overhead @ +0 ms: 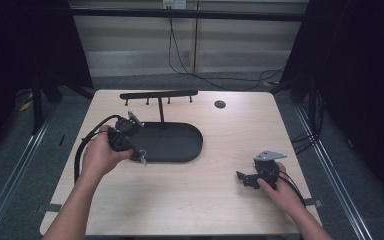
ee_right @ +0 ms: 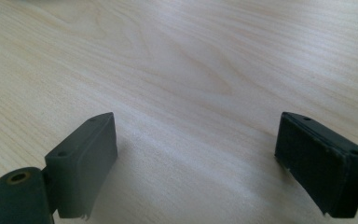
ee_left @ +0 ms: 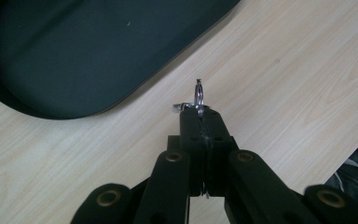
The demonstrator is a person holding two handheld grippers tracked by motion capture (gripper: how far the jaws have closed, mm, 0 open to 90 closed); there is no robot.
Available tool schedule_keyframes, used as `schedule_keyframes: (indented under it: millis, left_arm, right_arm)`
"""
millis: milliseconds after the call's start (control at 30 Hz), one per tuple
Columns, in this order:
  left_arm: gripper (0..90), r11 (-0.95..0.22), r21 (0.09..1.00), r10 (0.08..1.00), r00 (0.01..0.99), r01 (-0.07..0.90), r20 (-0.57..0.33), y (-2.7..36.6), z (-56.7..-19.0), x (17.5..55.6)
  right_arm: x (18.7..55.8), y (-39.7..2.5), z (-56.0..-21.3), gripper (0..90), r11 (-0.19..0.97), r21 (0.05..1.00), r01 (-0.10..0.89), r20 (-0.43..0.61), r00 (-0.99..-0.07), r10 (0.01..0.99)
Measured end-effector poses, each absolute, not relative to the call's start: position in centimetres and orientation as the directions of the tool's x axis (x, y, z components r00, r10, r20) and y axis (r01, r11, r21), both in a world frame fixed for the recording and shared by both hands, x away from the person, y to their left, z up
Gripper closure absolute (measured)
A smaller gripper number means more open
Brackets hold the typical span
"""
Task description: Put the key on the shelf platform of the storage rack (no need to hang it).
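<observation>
A: What's that small metal ring (ee_left: 199, 94)?

B: Likely a key ring, pinched on edge at the tips of the left hand-held gripper (ee_left: 200, 116), jaws clamped together on it. It hangs just over the surface (ee_left: 284, 70), beside the near rim of the black tray (ee_left: 74, 56).

A: Why held upright?

B: I'd guess so it can slip over a peg on the rack (overhead: 159, 94) behind the tray.

A: And the right hand-held gripper (ee_right: 196, 154)?

B: Jaws wide apart, resting low, well clear.
</observation>
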State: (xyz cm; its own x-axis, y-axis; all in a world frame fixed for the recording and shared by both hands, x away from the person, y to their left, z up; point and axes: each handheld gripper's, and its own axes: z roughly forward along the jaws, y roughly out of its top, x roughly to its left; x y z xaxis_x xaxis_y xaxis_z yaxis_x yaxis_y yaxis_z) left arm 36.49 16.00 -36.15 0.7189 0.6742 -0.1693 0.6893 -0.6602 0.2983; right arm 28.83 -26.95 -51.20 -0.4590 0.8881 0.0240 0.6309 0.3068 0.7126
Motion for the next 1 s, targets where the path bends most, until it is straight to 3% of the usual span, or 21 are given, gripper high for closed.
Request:
schedule_keyframes:
  millis: [1000]
  left_arm:
    - [89.2,-0.598,0.329,0.715,0.672,0.731,-0.193,15.2,-35.1,39.0]
  right_arm:
    - [28.8,-27.0,-51.2,12.2,0.307,0.713,0.631,0.024,-0.459,0.888]
